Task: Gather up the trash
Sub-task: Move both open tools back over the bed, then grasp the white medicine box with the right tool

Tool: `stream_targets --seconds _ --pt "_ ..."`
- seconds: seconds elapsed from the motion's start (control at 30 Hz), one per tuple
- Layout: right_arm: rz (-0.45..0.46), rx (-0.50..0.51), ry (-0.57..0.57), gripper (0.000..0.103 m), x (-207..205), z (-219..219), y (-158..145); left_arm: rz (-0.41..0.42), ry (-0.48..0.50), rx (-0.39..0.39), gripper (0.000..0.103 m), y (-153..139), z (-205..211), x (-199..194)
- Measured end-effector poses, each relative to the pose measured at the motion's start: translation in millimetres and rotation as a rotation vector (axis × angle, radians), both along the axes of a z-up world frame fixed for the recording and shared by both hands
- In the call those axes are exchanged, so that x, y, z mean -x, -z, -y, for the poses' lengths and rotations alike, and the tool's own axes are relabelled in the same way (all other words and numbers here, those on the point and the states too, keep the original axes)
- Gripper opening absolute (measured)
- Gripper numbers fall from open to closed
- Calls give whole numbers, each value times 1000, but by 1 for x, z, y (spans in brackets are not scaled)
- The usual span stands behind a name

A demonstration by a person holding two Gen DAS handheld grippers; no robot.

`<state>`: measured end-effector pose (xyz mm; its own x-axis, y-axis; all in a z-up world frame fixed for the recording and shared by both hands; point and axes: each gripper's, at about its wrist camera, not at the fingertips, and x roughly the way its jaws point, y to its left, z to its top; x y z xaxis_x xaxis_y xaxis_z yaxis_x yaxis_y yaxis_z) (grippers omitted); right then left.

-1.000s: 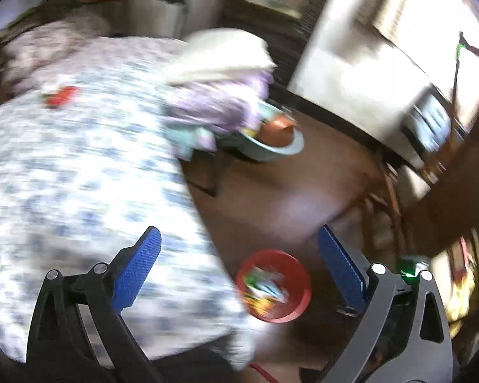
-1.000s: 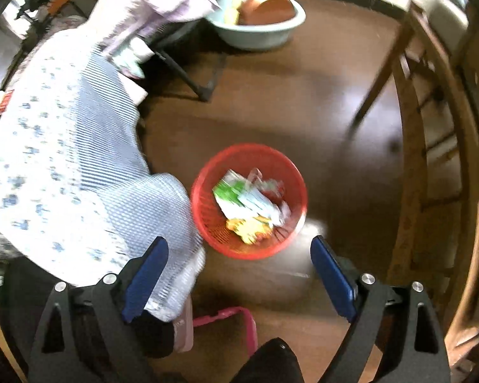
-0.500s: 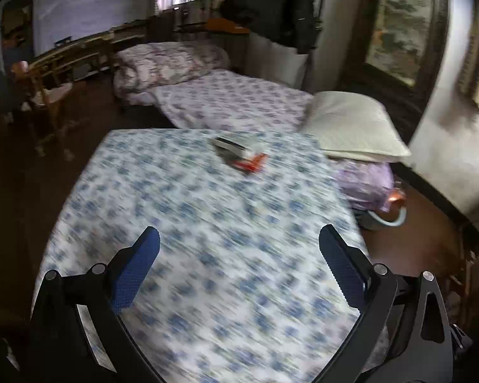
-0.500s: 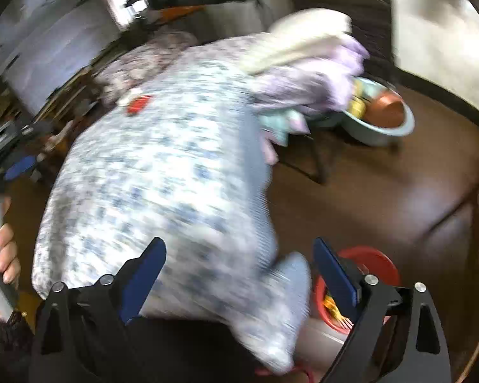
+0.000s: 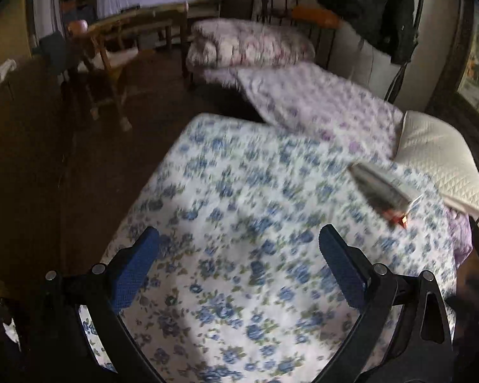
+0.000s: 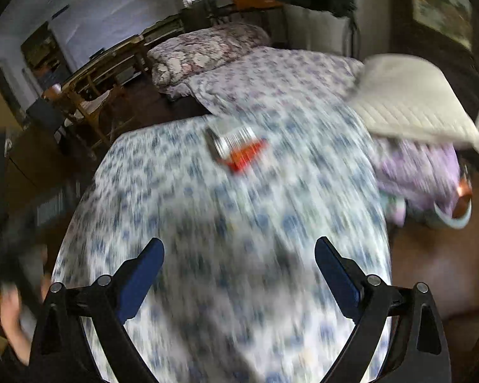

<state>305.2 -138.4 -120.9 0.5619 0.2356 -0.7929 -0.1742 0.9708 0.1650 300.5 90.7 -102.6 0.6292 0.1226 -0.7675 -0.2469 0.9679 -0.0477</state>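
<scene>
Both views have swung away from the red basket on the floor and now look across the bed (image 5: 239, 223), where a silver-and-red wrapper (image 6: 236, 148) lies near the white pillow (image 5: 440, 166). Left gripper (image 5: 239, 255) has its jaws spread and empty; right gripper (image 6: 239, 261) is opening its jaws, nothing between them. Best slow the sweep, centre the wrapper between the jaws, then pinch without catching the sheet.
</scene>
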Motion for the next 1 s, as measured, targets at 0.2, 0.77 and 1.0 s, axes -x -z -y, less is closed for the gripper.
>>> stream_targets --seconds 0.2,0.77,1.0 --pt "-21 150 -44 97 -88 -35 7 35 -5 43 96 -7 -13 -3" --pt "-184 87 4 47 -133 -43 47 26 15 166 96 -3 -20 -16" --pt "-195 -143 -116 47 -29 -49 47 9 25 172 96 0 -17 -17"
